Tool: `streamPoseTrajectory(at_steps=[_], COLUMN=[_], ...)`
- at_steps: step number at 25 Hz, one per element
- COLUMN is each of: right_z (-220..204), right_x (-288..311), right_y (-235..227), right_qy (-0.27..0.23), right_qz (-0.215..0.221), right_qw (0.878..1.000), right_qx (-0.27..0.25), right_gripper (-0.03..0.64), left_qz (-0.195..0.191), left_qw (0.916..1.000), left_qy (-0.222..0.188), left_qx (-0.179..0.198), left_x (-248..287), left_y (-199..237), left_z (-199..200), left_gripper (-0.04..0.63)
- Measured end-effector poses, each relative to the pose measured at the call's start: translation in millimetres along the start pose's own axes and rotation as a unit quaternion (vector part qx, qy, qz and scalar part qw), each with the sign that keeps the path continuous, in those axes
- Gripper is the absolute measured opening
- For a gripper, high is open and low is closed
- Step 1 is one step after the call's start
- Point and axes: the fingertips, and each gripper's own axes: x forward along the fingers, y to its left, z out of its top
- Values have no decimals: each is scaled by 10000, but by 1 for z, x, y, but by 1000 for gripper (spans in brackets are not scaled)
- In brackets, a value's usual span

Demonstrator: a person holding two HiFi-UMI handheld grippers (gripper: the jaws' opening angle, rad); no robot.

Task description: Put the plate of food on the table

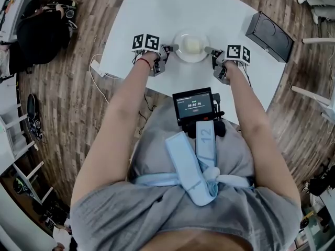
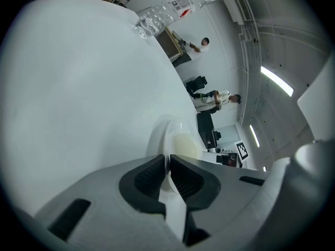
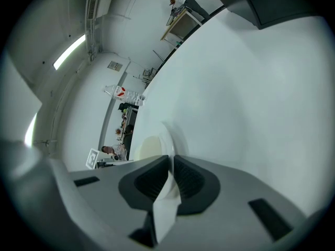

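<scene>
Head view: tools (image 1: pixel 172 47) (image 1: pixel 209 49) on plate (image 1: pixel 191 60) (rim)

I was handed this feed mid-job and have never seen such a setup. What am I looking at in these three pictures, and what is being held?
There is no robot here. A person holds a two-jaw gripper in each hand. The top-down picture comes from a camera on the person's head. The other two come from cameras riding on each gripper, looking along its jaws.

In the head view, the left gripper and the right gripper pinch opposite edges of a white plate carrying pale food, over a white table. Each gripper view shows its jaws closed on the plate's rim. I cannot tell whether the plate already rests on the table.

Also on the table are a black box at the right and a clear bottle at the far side.
</scene>
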Motion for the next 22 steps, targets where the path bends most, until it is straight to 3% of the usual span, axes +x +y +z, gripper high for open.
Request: streamPoseTrajectory(at_steps=[14, 22], right_z=[3, 2], right_x=[2, 5], right_y=[1, 2], right_qy=[20, 28], right_qz=[-303, -296], right_qw=[9994, 9995], right_qx=[-175, -140], right_gripper=[41, 41], left_qz=[718, 934], left_qw=[9961, 9933], left_qy=[-56, -72], left_qx=[515, 680], left_x=[1, -4], left_y=[2, 4], left_z=[9, 9], left_gripper=[34, 55])
